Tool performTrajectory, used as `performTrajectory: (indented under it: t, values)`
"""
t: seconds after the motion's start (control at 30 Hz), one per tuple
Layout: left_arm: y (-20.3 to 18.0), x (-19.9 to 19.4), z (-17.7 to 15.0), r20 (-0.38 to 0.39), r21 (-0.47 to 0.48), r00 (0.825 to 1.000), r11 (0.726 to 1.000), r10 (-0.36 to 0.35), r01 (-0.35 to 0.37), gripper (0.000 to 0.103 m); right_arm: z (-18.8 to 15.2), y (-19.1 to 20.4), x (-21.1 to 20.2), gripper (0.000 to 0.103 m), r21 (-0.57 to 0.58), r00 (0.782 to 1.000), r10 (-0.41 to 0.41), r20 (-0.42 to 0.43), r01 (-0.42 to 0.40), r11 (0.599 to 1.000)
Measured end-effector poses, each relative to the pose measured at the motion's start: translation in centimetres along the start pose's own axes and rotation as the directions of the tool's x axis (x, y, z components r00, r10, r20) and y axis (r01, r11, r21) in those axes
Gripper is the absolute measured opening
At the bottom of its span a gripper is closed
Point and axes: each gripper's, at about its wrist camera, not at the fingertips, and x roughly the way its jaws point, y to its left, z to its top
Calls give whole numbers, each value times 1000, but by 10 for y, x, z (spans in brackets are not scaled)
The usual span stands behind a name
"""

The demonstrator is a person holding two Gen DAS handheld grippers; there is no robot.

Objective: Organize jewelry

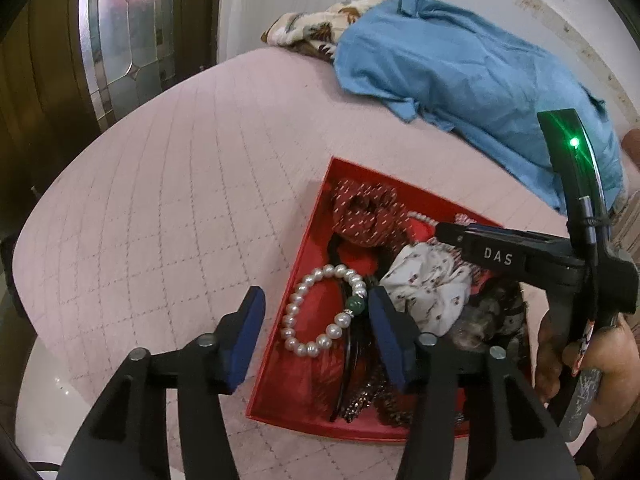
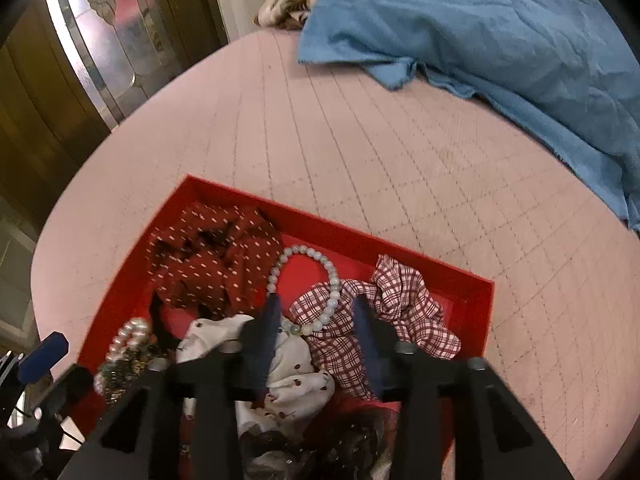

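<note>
A: Left hand-held gripper (image 1: 316, 334)?
B: Jaws wide, holding nothing, over the pearl bracelet (image 1: 322, 310), a ring lying flat in the red tray (image 1: 304, 248), its green bead toward the right finger.
A: Right hand-held gripper (image 2: 314, 334)?
B: Open, empty, above a pale bead bracelet (image 2: 308, 290) draped across a checked scrunchie (image 2: 384, 312).
A: Surface?
B: Pink quilted bed (image 2: 400, 152), blue cloth (image 2: 500, 32) behind.

loc: home, bedroom | evid: bed w/ pink quilted cover (image 1: 180, 160), blue cloth (image 1: 460, 64), wood door w/ leaded glass (image 1: 116, 40)
</note>
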Motion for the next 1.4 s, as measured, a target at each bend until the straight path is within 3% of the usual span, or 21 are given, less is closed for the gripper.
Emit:
performTrajectory:
  t: [0.4,0.53,0.63,0.7,0.77,0.87,0.93,1.03,1.23,1.4]
  values:
    - [-13,-10,-2,61,46,998,999,-2,0,55,-16,-11,-48,45,25,996,29,83,-32,999]
    - [-15,-19,-3,127,54,990,997,54,-61,61,-29,-23,-65,48,50,994,26,109,-32,998]
    - [-16,-32,-3,219,54,970,991,105,-119,68,-45,-29,-79,48,43,992,3,130,-9,999]
    - [-18,-43,-5,295,43,945,986,140,-160,88,-56,-30,-88,49,28,989,-7,145,3,1000]
    - [-21,-58,-9,391,17,904,980,174,-196,96,-70,-29,-98,50,4,986,-20,163,20,1000]
    - [-27,-74,-17,475,-4,855,972,208,-234,99,-92,-27,-113,54,-41,980,-41,196,50,998]
    - [-32,-81,-21,503,-12,834,967,224,-253,99,-106,-26,-122,55,-64,975,-51,215,66,996]
    - [-39,-92,-30,520,-29,821,965,236,-259,100,-126,-31,-137,58,-73,969,-53,240,73,995]
    - [-60,-124,-48,515,-53,818,962,258,-270,101,-155,-49,-161,61,-30,958,-55,280,66,997]
    - [-85,-156,-58,572,-47,773,952,274,-302,103,-174,-60,-171,63,-9,949,-78,304,85,996]
